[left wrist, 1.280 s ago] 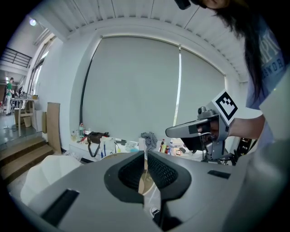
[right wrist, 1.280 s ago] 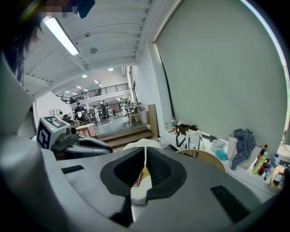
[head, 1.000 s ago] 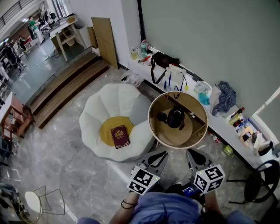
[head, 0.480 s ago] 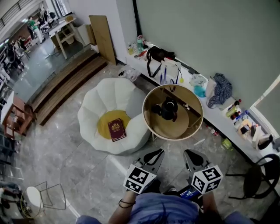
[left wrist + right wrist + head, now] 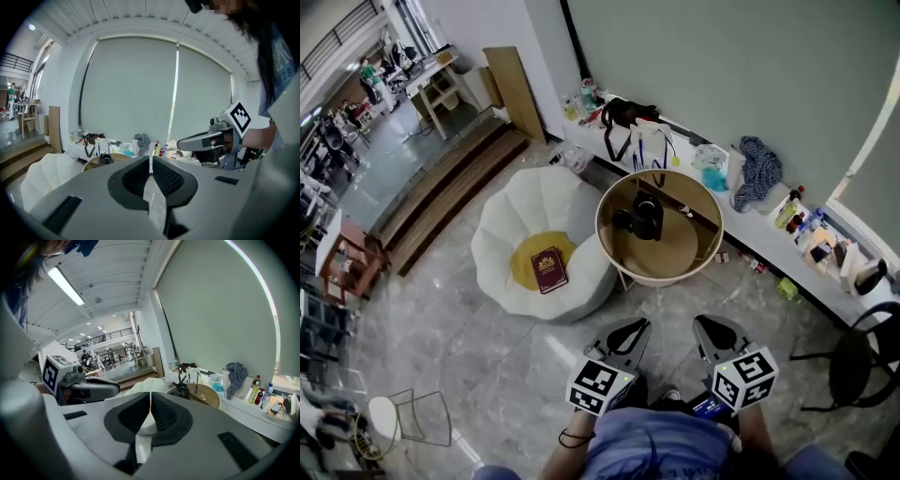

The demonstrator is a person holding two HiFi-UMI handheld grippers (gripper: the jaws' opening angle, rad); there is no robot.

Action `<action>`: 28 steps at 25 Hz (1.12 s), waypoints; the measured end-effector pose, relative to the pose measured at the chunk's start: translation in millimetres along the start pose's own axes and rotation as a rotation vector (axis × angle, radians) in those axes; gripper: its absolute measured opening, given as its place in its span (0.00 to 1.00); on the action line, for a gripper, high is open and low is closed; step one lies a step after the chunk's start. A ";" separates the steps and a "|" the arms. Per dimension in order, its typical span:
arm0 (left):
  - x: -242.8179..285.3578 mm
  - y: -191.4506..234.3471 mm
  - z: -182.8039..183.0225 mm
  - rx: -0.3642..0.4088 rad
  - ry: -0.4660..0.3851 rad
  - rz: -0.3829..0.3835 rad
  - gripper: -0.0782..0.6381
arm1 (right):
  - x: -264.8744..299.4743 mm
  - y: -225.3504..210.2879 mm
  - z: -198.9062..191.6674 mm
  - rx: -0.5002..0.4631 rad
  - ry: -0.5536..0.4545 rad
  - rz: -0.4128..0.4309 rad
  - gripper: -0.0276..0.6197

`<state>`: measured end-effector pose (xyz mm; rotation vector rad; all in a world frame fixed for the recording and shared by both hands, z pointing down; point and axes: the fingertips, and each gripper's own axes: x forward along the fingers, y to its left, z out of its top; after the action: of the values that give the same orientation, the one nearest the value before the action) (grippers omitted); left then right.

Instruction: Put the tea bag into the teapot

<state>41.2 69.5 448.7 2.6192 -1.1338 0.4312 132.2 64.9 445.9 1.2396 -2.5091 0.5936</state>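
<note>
On the round table (image 5: 661,278), near its middle, sat the black teapot (image 5: 647,214). A pale scrap (image 5: 682,210) on the table's right half was too small for me to identify. Short of the table I held the left gripper (image 5: 630,328) and right gripper (image 5: 710,328) side by side, both jaw pairs pressed together with nothing between them.

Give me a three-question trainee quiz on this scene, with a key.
1. True or false: the teapot stands on the round table.
2. What lies on the yellow cushion? A a red book; B a cup; C a towel.
3. Fill in: the jaws of the left gripper and the right gripper are ___.
Key: 1 true; 2 A; 3 shut, with nothing between them.
</note>
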 end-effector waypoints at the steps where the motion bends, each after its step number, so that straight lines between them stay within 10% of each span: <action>1: -2.8 -10.9 -1.5 0.006 0.000 -0.002 0.13 | -7.7 2.4 -3.4 -0.004 -0.005 0.006 0.08; 28: -72.3 -137.9 -27.1 0.091 -0.049 0.020 0.13 | -124.6 52.3 -53.2 -0.079 -0.082 0.039 0.08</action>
<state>91.4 218.4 431.6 2.7130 -1.1835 0.4346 167.7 204.6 427.9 1.2130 -2.6021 0.4567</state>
